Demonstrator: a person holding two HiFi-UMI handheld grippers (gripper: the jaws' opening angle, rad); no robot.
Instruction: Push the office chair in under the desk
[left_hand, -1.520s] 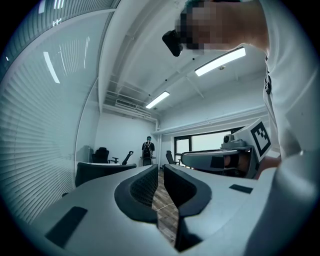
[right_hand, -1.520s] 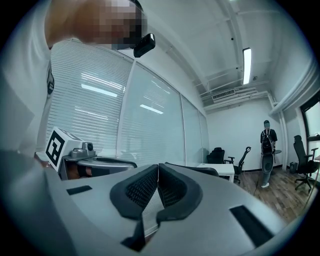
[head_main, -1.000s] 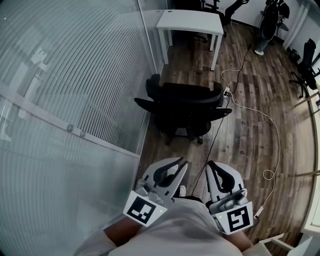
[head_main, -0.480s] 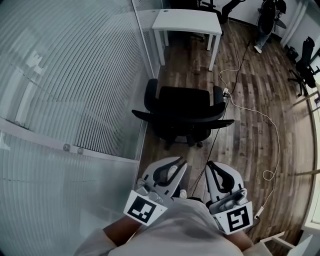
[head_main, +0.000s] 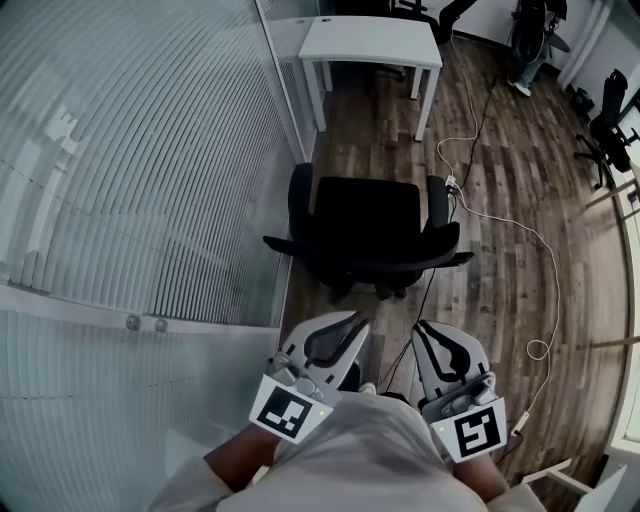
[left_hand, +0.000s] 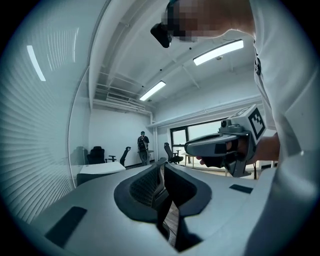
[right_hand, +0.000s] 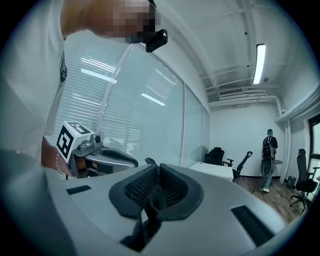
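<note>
Left gripper (left_hand: 161, 164): its two smooth grey jaws, lined with ribbed black pads, are meeting at the tips with nothing between them. Right gripper (right_hand: 157, 168): the same curved, padded jaws are pressing together, also empty. Both are pointing forward over a wood-plank floor (head_main: 500, 290). Just ahead but not touching them, a black office chair (head_main: 370, 215) is standing with its backrest toward the grippers and its armrests curving out at each side. Its wheeled base is mostly hiding under the seat. Well beyond it, a white rectangular desk (head_main: 372, 40) is sitting beside a ribbed glass wall (head_main: 130, 150). A thin white cable (head_main: 520, 230) is snaking across the floor at the right.
</note>
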